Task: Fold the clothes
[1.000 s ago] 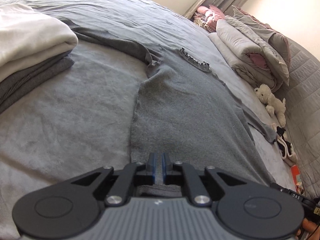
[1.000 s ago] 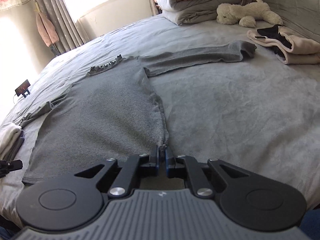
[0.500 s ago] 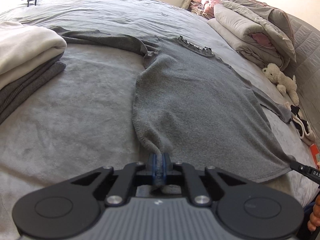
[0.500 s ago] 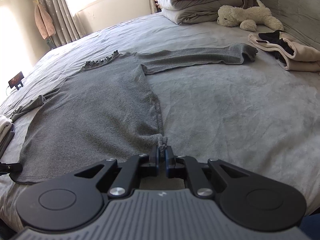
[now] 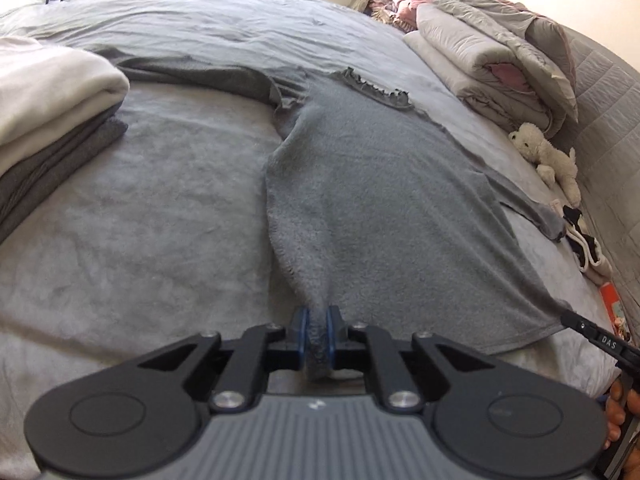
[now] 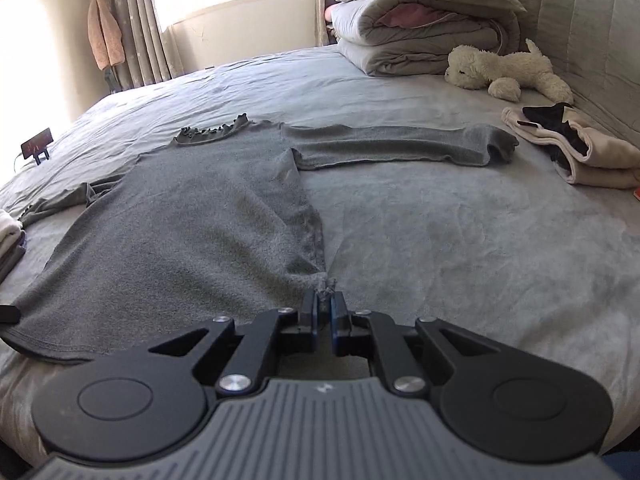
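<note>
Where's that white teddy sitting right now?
In the right wrist view the stuffed toy lies at the upper right of the bed, between the folded duvet and the beige clothes.

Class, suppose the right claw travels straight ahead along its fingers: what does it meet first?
The right claw already grips the grey knitted long-sleeved sweater; onward lies its side seam, probably then its outstretched sleeve.

A plush toy lies beside folded duvets.

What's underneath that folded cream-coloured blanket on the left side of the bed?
Under the cream blanket lies a folded dark grey garment, its edges sticking out in front. Both rest on the grey bedspread. How far the grey piece runs beneath, or whether anything else is stacked there, is covered.
</note>
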### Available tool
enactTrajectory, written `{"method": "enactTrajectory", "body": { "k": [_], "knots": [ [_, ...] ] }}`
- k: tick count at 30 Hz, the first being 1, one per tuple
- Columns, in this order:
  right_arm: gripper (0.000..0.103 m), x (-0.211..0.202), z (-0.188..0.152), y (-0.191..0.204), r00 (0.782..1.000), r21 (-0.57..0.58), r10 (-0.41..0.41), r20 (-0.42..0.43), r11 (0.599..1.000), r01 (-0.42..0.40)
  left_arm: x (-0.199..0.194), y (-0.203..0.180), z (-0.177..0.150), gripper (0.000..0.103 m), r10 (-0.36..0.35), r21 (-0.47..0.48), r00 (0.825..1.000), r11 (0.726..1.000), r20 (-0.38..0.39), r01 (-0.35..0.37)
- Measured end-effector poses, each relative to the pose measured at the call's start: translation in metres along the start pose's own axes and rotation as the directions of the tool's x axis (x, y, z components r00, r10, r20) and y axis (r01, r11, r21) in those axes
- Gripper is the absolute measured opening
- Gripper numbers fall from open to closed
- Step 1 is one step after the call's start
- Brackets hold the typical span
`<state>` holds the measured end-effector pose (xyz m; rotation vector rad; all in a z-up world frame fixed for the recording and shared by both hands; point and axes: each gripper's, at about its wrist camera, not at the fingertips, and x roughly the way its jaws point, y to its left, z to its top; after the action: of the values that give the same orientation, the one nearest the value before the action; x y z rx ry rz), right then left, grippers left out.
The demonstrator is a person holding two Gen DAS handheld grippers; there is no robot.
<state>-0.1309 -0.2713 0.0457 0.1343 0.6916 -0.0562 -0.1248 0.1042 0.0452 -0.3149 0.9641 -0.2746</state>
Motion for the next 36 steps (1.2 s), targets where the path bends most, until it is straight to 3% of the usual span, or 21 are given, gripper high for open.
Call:
{"method": "enactTrajectory", "body": {
  "k": [2,5,13,24,33,36],
  "knots": [
    [0.011,-0.001,-0.001,0.001,1.000,-0.011,-0.002,0.012,1.000,0.002,0.000,0.008,0.002,0.034,-0.011,-0.048,1.000,0.999,-0.004,0.011],
    [0.012,-0.005,0.000,0.000,0.999,-0.011,0.000,0.036,1.000,0.000,-0.006,0.014,0.007,0.043,0.002,-0.082,0.999,0.997,0.036,0.001],
    [0.014,-0.012,0.007,-0.008,0.991,0.069,-0.055,0.123,0.996,0.047,-0.009,0.024,0.034,0.048,0.062,-0.127,0.993,0.991,0.104,-0.048],
    [0.015,0.011,0.011,0.029,0.998,-0.031,-0.002,0.058,1.000,0.004,0.014,0.034,0.104,0.058,0.180,-0.204,0.966,0.969,0.188,-0.141],
    [0.017,0.039,0.077,0.097,0.986,-0.130,0.146,0.074,0.982,-0.136,0.037,0.050,0.127,0.060,0.233,-0.268,0.956,0.946,0.176,-0.182],
    [0.023,0.054,0.106,0.128,0.975,-0.173,0.204,0.085,0.967,-0.188,0.037,0.057,0.131,0.060,0.248,-0.278,0.950,0.941,0.190,-0.190]
  ]
}}
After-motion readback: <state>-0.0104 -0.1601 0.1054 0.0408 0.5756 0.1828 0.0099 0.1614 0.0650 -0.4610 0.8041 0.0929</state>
